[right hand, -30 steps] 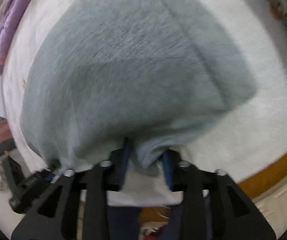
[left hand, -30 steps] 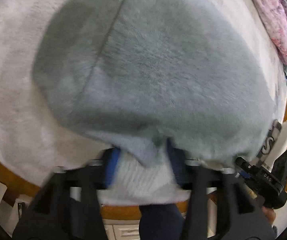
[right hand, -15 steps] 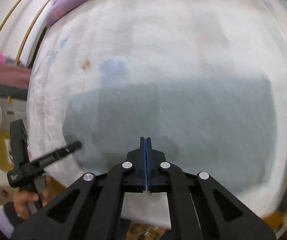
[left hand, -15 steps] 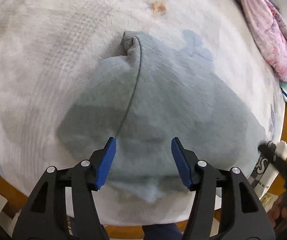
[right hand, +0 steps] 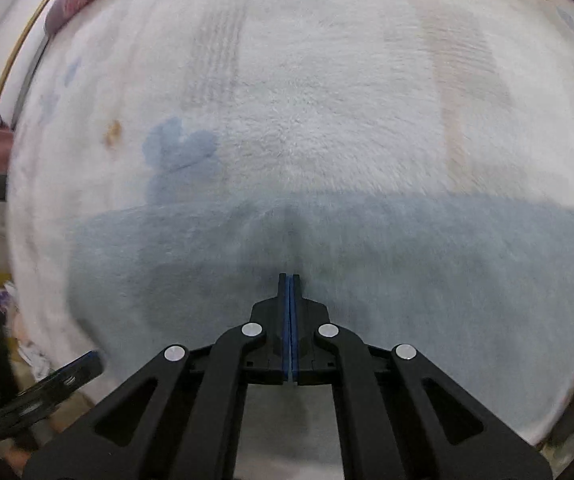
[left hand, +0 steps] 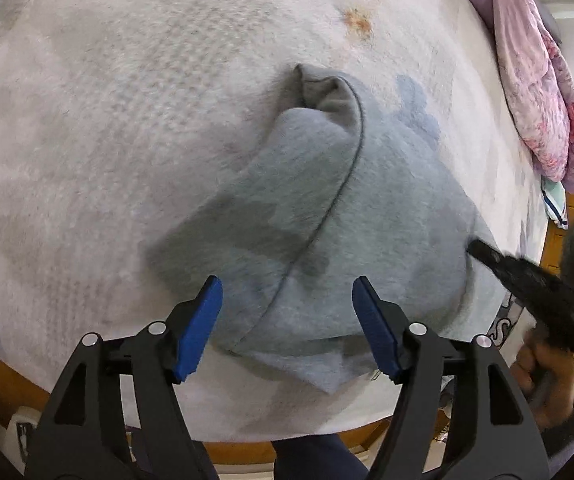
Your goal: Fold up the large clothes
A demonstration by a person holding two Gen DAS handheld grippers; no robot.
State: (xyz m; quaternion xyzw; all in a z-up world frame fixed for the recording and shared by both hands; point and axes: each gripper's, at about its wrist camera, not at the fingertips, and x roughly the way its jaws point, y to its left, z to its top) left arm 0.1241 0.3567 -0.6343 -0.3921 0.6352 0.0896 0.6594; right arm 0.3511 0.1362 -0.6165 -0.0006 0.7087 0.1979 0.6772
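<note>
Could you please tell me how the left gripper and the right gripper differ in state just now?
The left gripper has its jaws apart and opening; the right gripper is shut, pads pressed together. The left frames the grey garment's near edge; the right sits over its flat middle. Both are empty, above the garment.

Garment (left hand: 351, 216): spread on the blanket (left hand: 127, 120), near its front edge; one narrow end is pointed away from the left-wrist camera.
Left gripper (left hand: 287, 320): held above the garment's near edge, nothing gripped between the opening jaws.
Right gripper (right hand: 289, 280): poised over the garment's middle, jaws pressed together.
Bedding pile (left hand: 535, 80): heaped at the blanket's far right.
</note>
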